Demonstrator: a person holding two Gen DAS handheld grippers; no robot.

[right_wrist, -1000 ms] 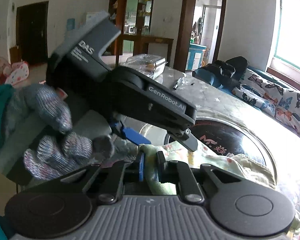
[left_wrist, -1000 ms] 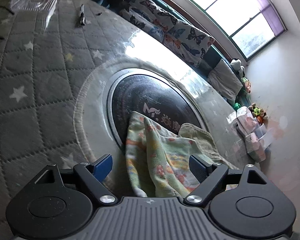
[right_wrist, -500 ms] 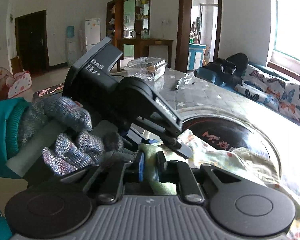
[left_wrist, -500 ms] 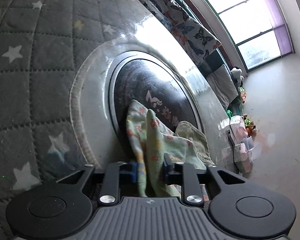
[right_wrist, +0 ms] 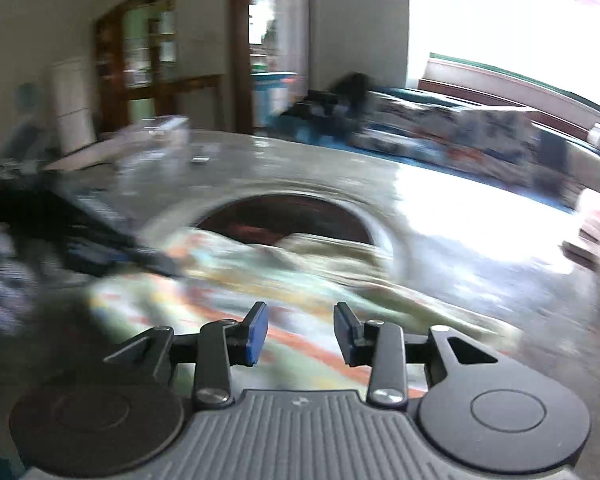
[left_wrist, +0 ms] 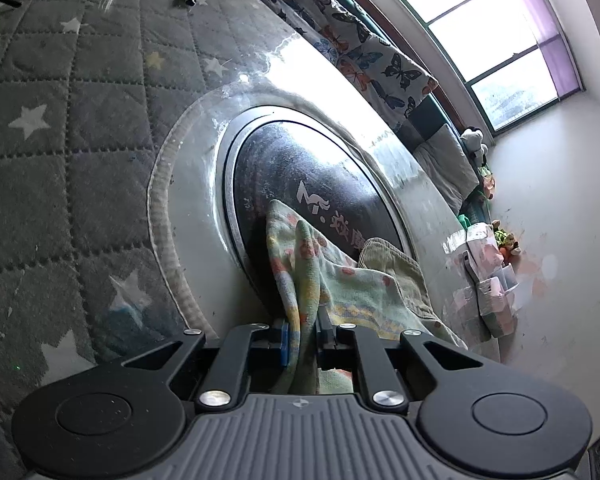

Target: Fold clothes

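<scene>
The left tongs (left_wrist: 302, 336) are clamped on a bunched edge of a floral garment (left_wrist: 340, 280); the right tongs (right_wrist: 300, 334) hover apart above it. The garment lies rumpled on the bench (left_wrist: 188, 216), soft, light and floppy; its edges and corners look the best places to grip.

Blurred view, right gripper (right_wrist: 300, 334) jaws parted above patterned cloth (right_wrist: 228, 280), dark round disc (right_wrist: 284, 216) beyond

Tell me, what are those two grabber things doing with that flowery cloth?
A person is folding clothes with a gripper in each hand. The left gripper is clamped on a fold of the floral garment, which lies over the round black panel in the table. The right gripper is open above the garment, holding nothing.
</scene>
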